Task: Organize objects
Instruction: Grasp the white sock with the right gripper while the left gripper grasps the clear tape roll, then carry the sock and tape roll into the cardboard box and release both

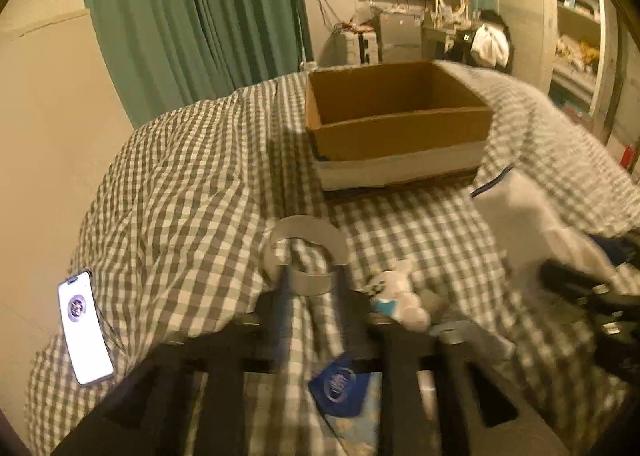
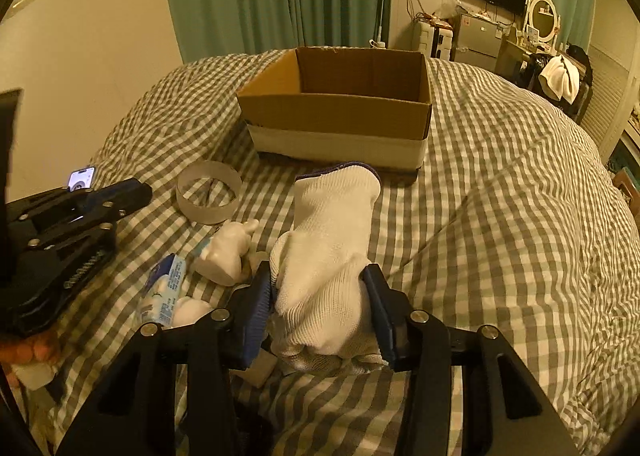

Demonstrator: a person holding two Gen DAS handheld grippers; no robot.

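A: Entry, largest first. Checked duvet (image 2: 500, 196) covers the bed; the open cardboard box (image 2: 340, 112) sits on it at the far side, flaps up. I can't see anything inside from either wrist view.

B: Task item in hand?

A: White knit glove (image 2: 332, 256), dark-trimmed cuff pointing toward the box. The right gripper (image 2: 320, 308) is clamped on its bunched finger end, one pad on each side, so the glove sits between the fingers and reaches forward beyond them.

B: Handling?

A: Judged soft, light, floppy, not fragile. The knit should grip well. A hold on the bunched mass looks sounder than on the loose cuff, which would likely droop.

B: Left side?

A: The left gripper (image 1: 316, 296) hovers low over the clutter, jaws parted, nothing between them. Just ahead lies a clear tape ring (image 1: 306, 256); beside it a small white figurine (image 2: 226, 256), and nearer, a blue-and-white packet (image 2: 164, 288).

B: Anything else?

A: Lit phone (image 1: 85, 328) at the bed's left edge.
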